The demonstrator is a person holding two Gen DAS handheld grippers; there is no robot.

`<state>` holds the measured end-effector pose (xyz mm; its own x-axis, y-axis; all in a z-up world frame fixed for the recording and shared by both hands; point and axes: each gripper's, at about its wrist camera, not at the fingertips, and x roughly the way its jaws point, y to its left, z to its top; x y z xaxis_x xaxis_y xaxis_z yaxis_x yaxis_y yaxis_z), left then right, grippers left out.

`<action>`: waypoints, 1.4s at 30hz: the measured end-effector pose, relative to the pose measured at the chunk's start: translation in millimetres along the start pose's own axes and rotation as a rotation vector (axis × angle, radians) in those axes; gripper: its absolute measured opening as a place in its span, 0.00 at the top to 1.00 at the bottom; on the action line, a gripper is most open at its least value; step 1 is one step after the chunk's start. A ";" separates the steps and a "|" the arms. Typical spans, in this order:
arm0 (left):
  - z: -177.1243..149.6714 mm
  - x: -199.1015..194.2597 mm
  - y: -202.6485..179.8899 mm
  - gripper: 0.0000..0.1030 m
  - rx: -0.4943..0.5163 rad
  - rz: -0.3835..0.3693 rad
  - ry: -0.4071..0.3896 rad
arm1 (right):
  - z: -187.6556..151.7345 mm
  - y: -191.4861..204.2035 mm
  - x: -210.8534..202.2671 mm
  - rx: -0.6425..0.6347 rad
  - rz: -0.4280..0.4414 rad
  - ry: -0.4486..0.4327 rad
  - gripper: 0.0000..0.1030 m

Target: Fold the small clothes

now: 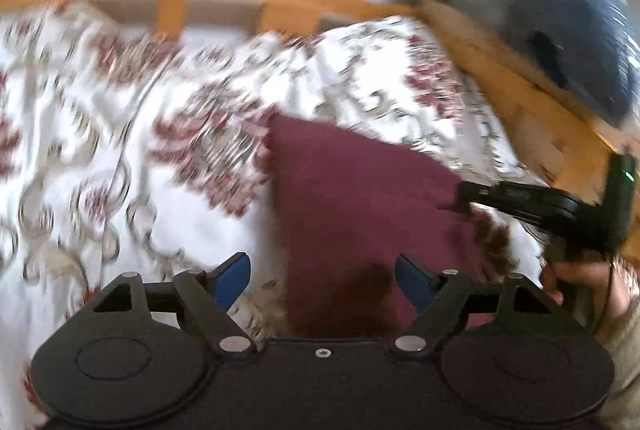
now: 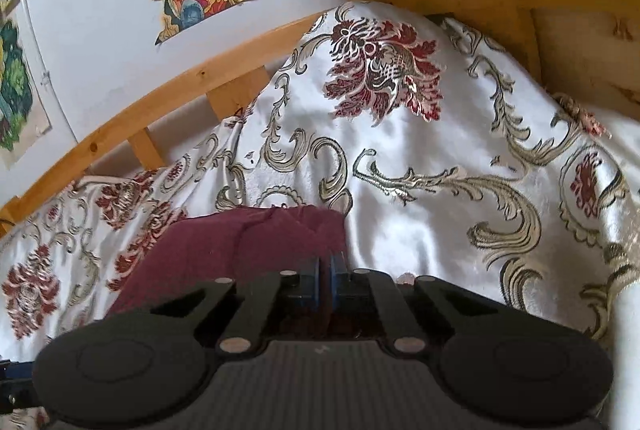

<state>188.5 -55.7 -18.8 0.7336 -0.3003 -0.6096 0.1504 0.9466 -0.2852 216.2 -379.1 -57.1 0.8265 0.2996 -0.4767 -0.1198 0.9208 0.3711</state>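
Left hand-held gripper gapes empty; right hand-held gripper pinches maroon cloth.

Each camera sits just behind its own gripper and looks forward and down along the fingers, close above the patterned bedspread. The left wrist view is motion-blurred; beyond its fingertips lies the maroon cloth, also just ahead of the fingers in the right view. Both share the wooden rail.
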 end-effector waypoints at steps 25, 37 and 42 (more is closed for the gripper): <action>-18.6 50.2 27.8 0.23 -0.136 -0.098 0.181 | -38.5 -33.2 -22.3 0.415 0.148 0.199 0.77; -15.2 47.1 8.8 0.38 -0.073 -0.132 0.191 | -16.5 -15.0 -40.8 0.186 0.043 0.054 0.94; -19.7 50.3 20.8 0.36 -0.127 -0.161 0.210 | -28.0 -34.7 -21.3 0.295 0.040 0.166 0.93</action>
<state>215.5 -53.5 -69.9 0.5518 -0.4758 -0.6850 0.1602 0.8665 -0.4728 187.4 -410.4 -82.2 0.7207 0.3929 -0.5712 0.0337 0.8031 0.5949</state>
